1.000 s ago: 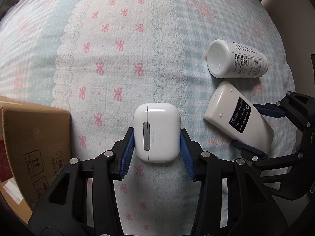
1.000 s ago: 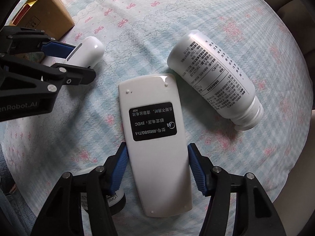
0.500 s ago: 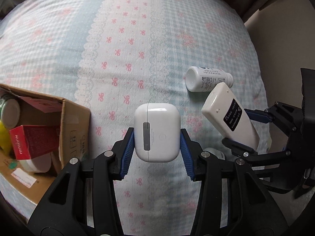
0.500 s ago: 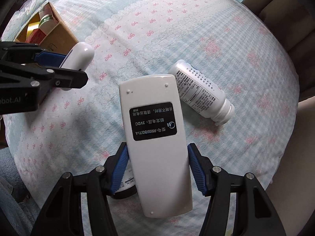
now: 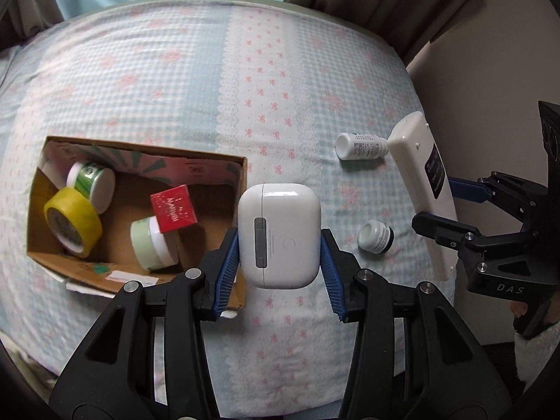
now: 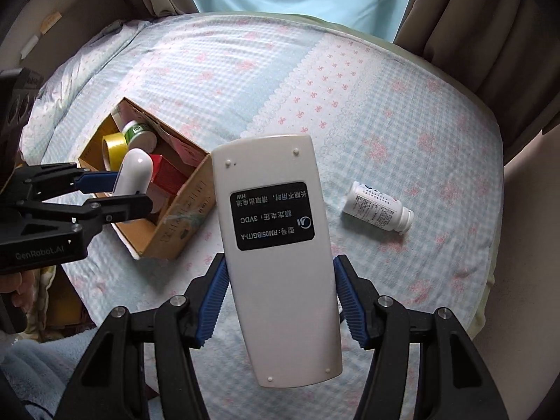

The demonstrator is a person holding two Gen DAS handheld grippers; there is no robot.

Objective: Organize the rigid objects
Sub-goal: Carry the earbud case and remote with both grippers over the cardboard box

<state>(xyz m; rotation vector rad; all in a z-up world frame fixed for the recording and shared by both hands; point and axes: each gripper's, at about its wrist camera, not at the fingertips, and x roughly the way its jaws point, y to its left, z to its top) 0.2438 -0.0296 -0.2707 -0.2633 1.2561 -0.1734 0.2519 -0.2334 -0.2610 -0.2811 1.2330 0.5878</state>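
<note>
A: How do our jaws stand?

B: Both are closed on something. Our left gripper (image 5: 279,245) clamps the white earbud case (image 5: 279,234) between its blue pads, hinge side up towards the camera. Our right gripper (image 6: 280,297) grips the white remote (image 6: 276,255) by its long sides, back face up, the black label showing.

A: Now largest to smallest. What do we see first?

B: The bed cover (image 5: 175,70), pale blue check with pink bows and a lace-edged white band running far to near. Behind it, at the far edge, brown curtains (image 6: 490,35) flank a light blue panel.

A: Next?

B: The open cardboard box (image 5: 241,175) on the left of the cover. In the left wrist view our earbud case hangs above the box's right wall, clear of the cover. In the box lie a yellow tape roll (image 5: 71,222), a green-labelled white jar (image 5: 91,180), a pale green jar (image 5: 152,241) and a small red carton (image 5: 173,208) leaning on it.

A: And the remote?

B: It is held up off the cover, to the right of the box.

A: Anything smaller lying loose?

B: A white bottle (image 6: 379,206) on its side, right of the box and well apart from it. Nearer to us, a small white jar with a black band (image 5: 376,236) lies between the two grippers.
</note>
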